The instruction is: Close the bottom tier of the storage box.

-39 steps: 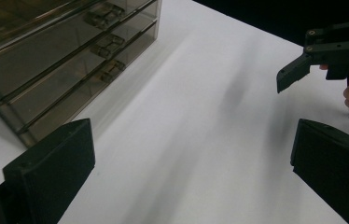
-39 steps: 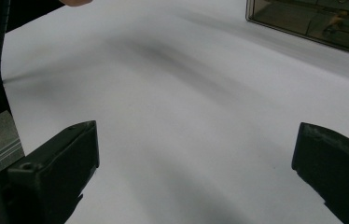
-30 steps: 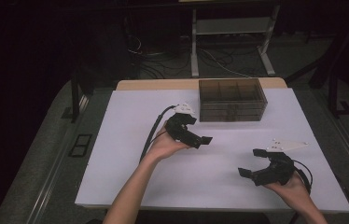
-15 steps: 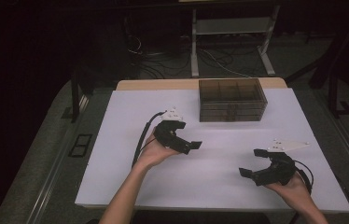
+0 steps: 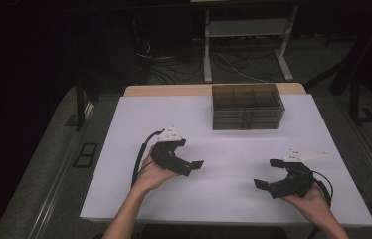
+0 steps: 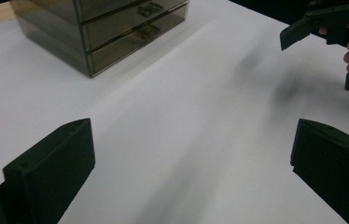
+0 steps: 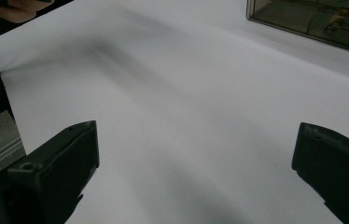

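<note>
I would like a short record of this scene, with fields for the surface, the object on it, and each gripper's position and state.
surface: white table
object: smoky transparent drawer box, at the far side of the table, drawers shut
left gripper: held above the near-left part of the table, jaws wide open, nothing between them
right gripper: held near the front right edge, jaws wide open, nothing between them
contact: neither gripper touches the drawer box
</note>
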`<move>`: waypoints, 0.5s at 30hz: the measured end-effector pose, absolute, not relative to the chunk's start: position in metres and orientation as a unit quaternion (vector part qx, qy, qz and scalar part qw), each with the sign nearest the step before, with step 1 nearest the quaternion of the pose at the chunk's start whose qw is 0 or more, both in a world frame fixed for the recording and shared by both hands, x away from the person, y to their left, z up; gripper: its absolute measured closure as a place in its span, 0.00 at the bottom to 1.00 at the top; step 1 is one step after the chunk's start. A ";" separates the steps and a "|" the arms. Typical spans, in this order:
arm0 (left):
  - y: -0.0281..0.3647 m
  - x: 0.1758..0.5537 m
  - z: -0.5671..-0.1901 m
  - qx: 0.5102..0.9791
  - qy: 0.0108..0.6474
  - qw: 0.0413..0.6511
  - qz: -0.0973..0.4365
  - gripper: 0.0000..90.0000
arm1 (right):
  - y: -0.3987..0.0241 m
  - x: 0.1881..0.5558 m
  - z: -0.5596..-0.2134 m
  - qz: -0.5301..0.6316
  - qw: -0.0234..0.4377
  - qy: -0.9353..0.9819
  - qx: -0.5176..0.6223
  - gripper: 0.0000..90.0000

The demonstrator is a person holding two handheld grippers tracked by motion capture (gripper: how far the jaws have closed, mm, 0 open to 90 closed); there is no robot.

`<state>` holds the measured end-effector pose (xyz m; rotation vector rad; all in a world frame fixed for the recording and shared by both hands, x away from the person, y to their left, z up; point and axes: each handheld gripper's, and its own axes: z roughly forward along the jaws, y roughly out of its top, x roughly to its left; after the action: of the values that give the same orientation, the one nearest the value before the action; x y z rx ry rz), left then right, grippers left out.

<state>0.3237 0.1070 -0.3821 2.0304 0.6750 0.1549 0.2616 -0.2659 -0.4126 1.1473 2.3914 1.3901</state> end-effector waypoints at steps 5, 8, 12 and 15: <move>0.122 0.314 -0.384 0.823 0.292 0.482 0.069 0.00 | -0.266 0.262 -0.413 0.463 0.074 0.797 0.382 0.00; 0.129 0.308 -0.386 0.820 0.297 0.484 0.071 0.00 | -0.265 0.262 -0.413 0.462 0.073 0.797 0.383 0.00; 0.138 0.301 -0.388 0.814 0.307 0.487 0.074 0.00 | -0.264 0.262 -0.413 0.462 0.073 0.796 0.384 0.00; 0.146 0.296 -0.388 0.808 0.314 0.492 0.079 0.00 | -0.264 0.261 -0.413 0.461 0.073 0.796 0.385 0.00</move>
<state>0.2957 0.1465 -0.3882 1.9615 0.7618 0.1910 0.2611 -0.2641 -0.4127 1.1571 2.3913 1.3844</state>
